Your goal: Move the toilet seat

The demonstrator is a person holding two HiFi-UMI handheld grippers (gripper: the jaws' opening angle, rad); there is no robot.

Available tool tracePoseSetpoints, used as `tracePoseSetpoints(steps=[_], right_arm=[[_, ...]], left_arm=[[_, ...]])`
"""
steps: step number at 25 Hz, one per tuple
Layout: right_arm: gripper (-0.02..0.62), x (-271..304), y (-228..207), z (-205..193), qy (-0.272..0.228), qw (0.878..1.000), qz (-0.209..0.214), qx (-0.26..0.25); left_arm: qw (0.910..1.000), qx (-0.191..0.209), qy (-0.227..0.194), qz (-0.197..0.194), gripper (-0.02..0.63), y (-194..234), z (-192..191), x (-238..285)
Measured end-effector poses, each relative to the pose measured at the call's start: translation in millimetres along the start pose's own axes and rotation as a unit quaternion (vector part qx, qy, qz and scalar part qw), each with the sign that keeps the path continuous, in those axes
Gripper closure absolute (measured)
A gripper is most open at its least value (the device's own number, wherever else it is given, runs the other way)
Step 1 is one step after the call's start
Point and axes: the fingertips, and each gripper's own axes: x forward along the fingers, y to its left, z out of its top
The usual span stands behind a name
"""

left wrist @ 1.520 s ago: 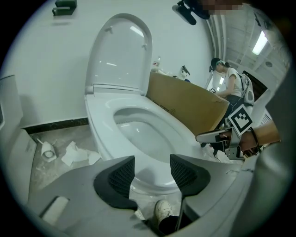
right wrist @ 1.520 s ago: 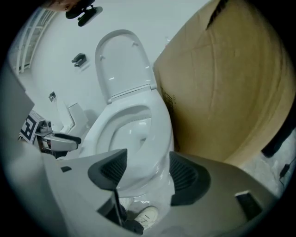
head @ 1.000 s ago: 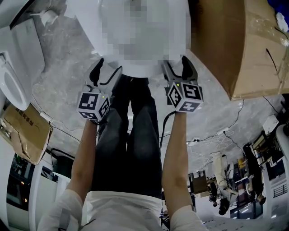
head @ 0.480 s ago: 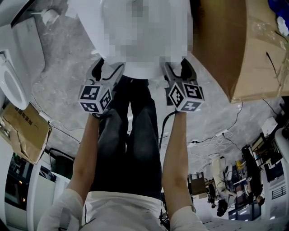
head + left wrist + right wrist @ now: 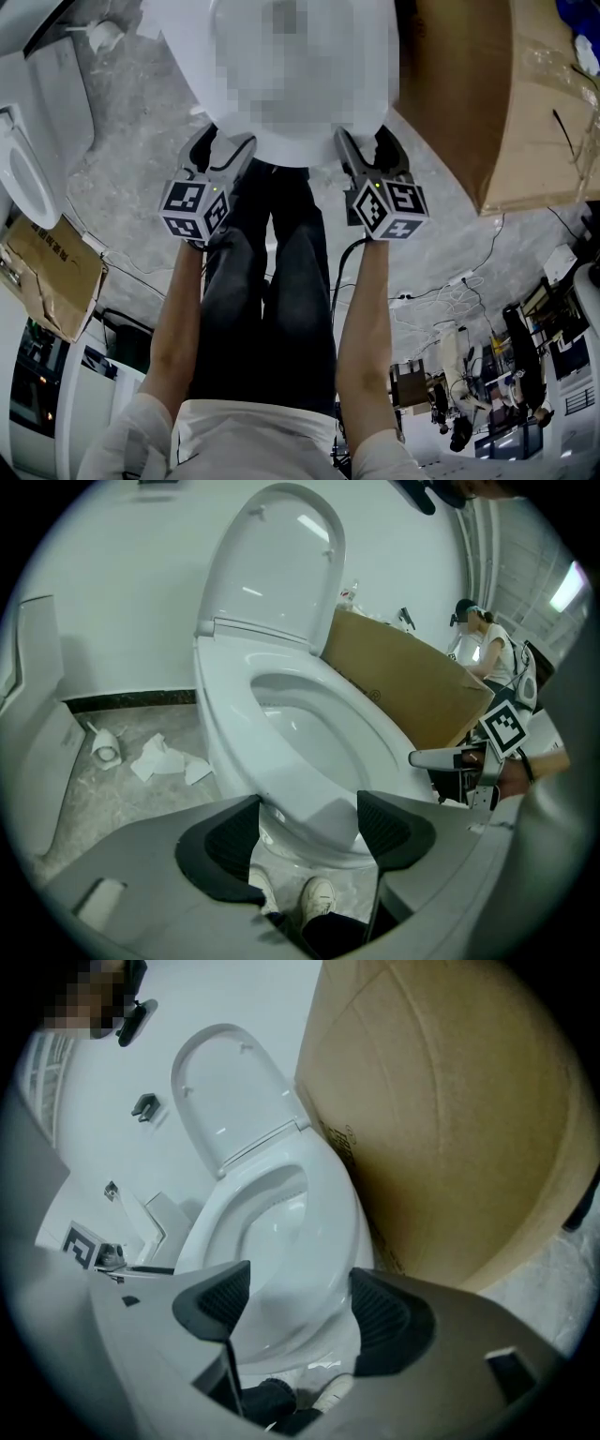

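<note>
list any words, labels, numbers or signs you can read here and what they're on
No text here can be read.
Cardboard box: a small dark print near its edge beside the toilet, too small and blurred to read.
Left cube and right cube: black-and-white square patterns only, no letters or numbers.
Toilet: no brand or label shows.

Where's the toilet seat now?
In the left gripper view the toilet seat lies down on the bowl, centre frame, raised lid behind it, cardboard box at its right, crumpled paper on the floor to its left.
</note>
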Motion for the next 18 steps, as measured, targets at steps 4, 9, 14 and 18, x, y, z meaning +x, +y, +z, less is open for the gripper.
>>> tracePoseSetpoints(steps=[4,9,14,18], right_arm=[[0.261,-11,6,7,-0.028,0.999,0.01,0.027],[0.273,-24,11,16,-0.042,0.999,0.012,0.031],[0.293,-31,17,25,-0.053,0.998,0.013,0.03],[0.303,-41,21,34,-0.064,0.997,0.011,0.034]], left_arm=[[0.9999,-0.004,-0.011,-0.005,0.278,-4,5,-9],[0.9997,-0.004,-0.018,-0.013,0.278,-11,13,-20],[0.9994,-0.006,-0.03,-0.017,0.278,-11,21,-29],[0.9989,-0.006,-0.04,-0.024,0.278,-16,28,-38]])
